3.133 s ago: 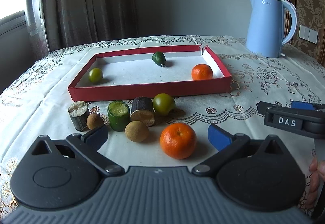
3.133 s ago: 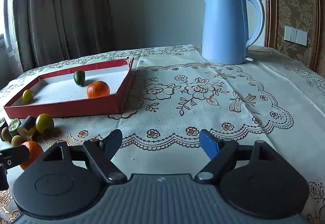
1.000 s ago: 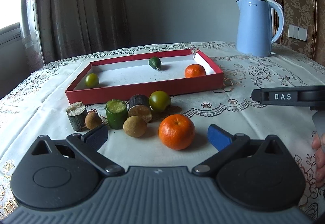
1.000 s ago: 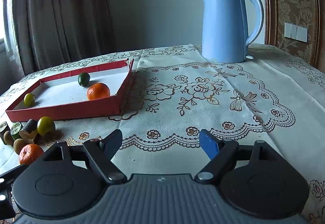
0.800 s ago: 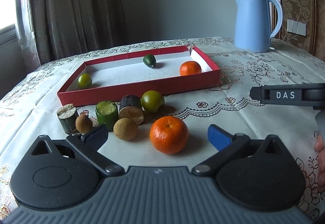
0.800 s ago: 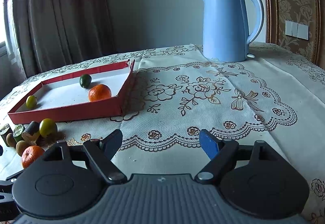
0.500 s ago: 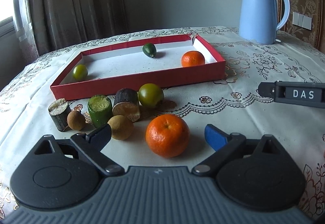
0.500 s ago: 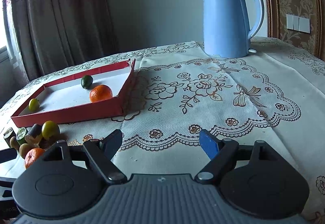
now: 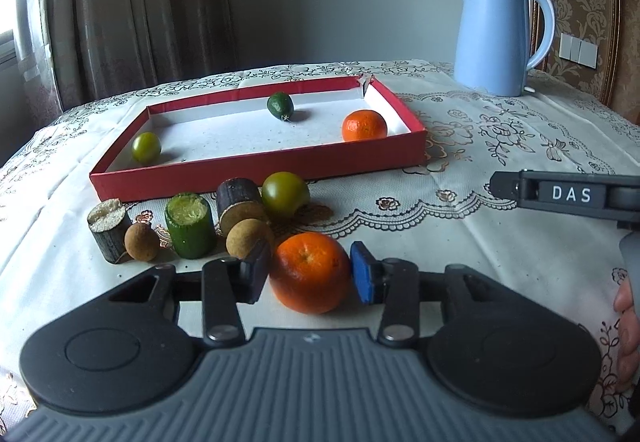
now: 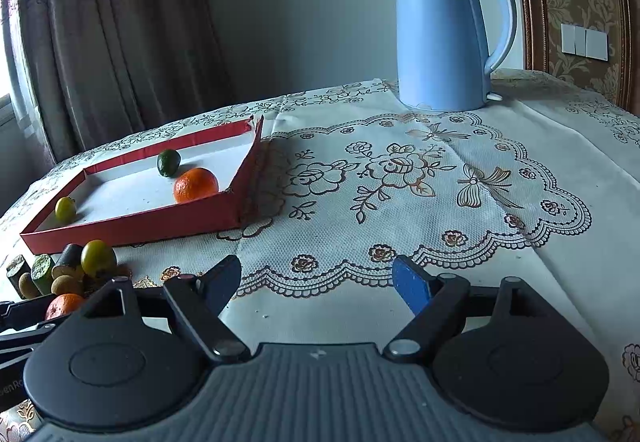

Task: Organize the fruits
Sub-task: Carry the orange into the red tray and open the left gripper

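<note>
My left gripper [image 9: 310,273] is shut on an orange mandarin [image 9: 311,273] that rests on the tablecloth. Behind it lie a green-yellow fruit [image 9: 285,193], two brown longans [image 9: 249,238], a green cane piece [image 9: 189,225] and two dark cane pieces [image 9: 239,201]. The red tray [image 9: 256,169] holds a second mandarin [image 9: 364,125], a dark green fruit [image 9: 280,105] and a small yellow-green fruit [image 9: 146,146]. My right gripper [image 10: 318,288] is open and empty over the tablecloth, right of the fruit; the tray shows at its left [image 10: 132,230].
A blue electric kettle [image 9: 502,37] stands at the back right, also in the right wrist view [image 10: 446,37]. The right gripper's side [image 9: 568,195] reaches in from the right in the left wrist view. Curtains hang behind the table.
My left gripper moved forward around the near mandarin and closed its jaws on it. The right gripper stayed open and shifted only slightly.
</note>
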Action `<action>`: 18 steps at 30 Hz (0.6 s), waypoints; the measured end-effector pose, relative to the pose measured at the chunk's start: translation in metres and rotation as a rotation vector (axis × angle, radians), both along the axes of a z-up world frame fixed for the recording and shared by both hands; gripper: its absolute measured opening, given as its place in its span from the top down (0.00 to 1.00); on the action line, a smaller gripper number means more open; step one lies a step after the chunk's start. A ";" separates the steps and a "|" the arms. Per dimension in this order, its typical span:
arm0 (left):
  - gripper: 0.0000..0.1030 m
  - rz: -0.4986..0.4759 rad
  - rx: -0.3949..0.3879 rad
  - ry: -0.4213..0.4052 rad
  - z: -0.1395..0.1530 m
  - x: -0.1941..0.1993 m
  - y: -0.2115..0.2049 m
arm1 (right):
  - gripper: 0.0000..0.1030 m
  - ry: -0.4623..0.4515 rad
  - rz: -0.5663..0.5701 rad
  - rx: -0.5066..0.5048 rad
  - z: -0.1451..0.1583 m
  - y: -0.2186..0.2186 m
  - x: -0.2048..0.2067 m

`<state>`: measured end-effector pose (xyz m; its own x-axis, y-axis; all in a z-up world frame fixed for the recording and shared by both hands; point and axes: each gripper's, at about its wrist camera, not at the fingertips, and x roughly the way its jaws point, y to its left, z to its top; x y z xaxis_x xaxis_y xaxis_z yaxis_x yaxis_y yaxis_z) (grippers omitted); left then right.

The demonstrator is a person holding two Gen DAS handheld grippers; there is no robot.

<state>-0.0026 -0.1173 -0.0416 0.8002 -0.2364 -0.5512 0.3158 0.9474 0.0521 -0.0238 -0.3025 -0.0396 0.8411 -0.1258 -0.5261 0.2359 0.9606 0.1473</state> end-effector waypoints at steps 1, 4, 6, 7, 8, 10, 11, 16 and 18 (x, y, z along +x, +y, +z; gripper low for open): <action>0.61 -0.006 -0.005 -0.002 0.000 0.000 0.002 | 0.20 0.001 -0.001 -0.001 0.000 0.000 0.000; 0.61 -0.019 -0.029 -0.004 0.000 -0.002 0.007 | 0.20 0.000 -0.005 -0.003 0.000 0.000 0.000; 0.61 -0.022 -0.039 -0.001 0.000 -0.003 0.009 | 0.20 0.000 -0.007 -0.004 0.000 0.000 -0.001; 0.62 -0.023 -0.043 -0.003 0.001 -0.004 0.010 | 0.20 0.000 -0.006 -0.004 0.000 0.000 -0.001; 0.62 -0.025 -0.047 -0.005 0.001 -0.005 0.011 | 0.20 -0.001 -0.007 -0.004 0.000 0.000 -0.001; 0.62 -0.031 -0.042 -0.013 0.000 -0.007 0.012 | 0.20 -0.001 -0.007 -0.002 0.000 0.000 -0.001; 0.62 -0.033 -0.041 -0.016 0.000 -0.007 0.012 | 0.20 -0.001 -0.006 -0.002 0.000 0.000 0.000; 0.56 -0.028 -0.030 0.004 -0.003 -0.003 0.007 | 0.20 0.000 -0.004 -0.004 0.000 0.000 -0.001; 0.56 -0.021 -0.015 0.018 -0.007 -0.001 0.004 | 0.20 -0.001 -0.005 -0.006 0.000 0.001 -0.001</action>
<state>-0.0037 -0.1131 -0.0491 0.7847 -0.2615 -0.5620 0.3367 0.9410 0.0322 -0.0248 -0.3016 -0.0394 0.8409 -0.1329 -0.5247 0.2404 0.9602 0.1421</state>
